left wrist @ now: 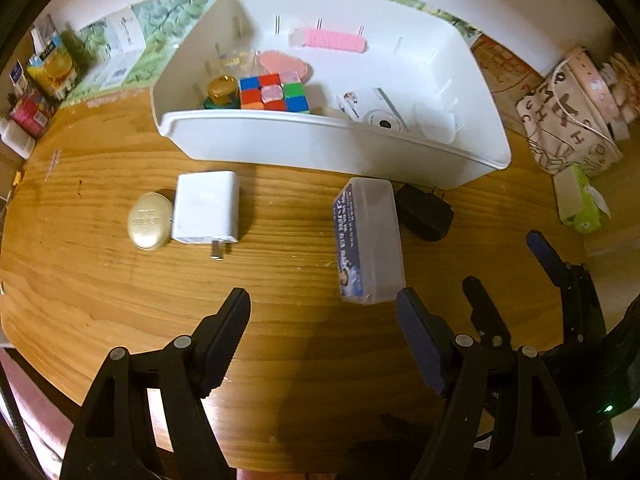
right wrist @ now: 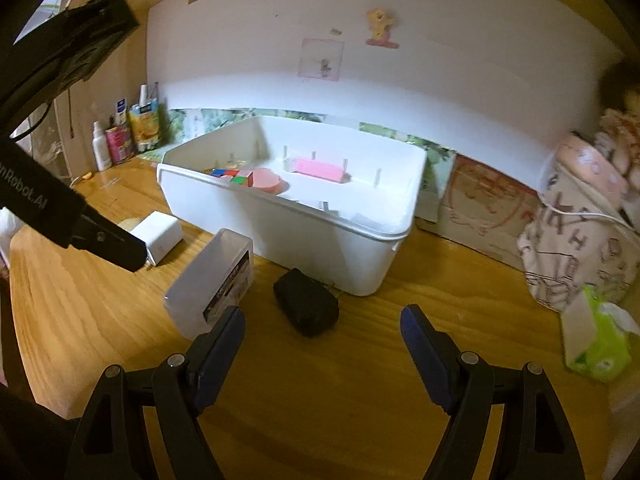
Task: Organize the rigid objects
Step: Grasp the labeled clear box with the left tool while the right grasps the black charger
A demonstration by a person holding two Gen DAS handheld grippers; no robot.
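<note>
Warm, dim indoor light, perhaps from overhead; soft shadows fall beneath the white bin (left wrist: pixel 328 148). Fisheye edges bend and darken, everything slightly blurred.

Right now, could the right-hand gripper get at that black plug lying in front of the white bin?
Probably yes. The right gripper is open and empty, and the black plug lies on bare table just ahead of it. The clear plastic box sits close beside it, but apart.

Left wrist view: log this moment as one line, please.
left hand-held gripper: open, empty | right hand-held gripper: open, empty | bin: partly filled | on table: charger, clear box, black adapter, gold case
</note>
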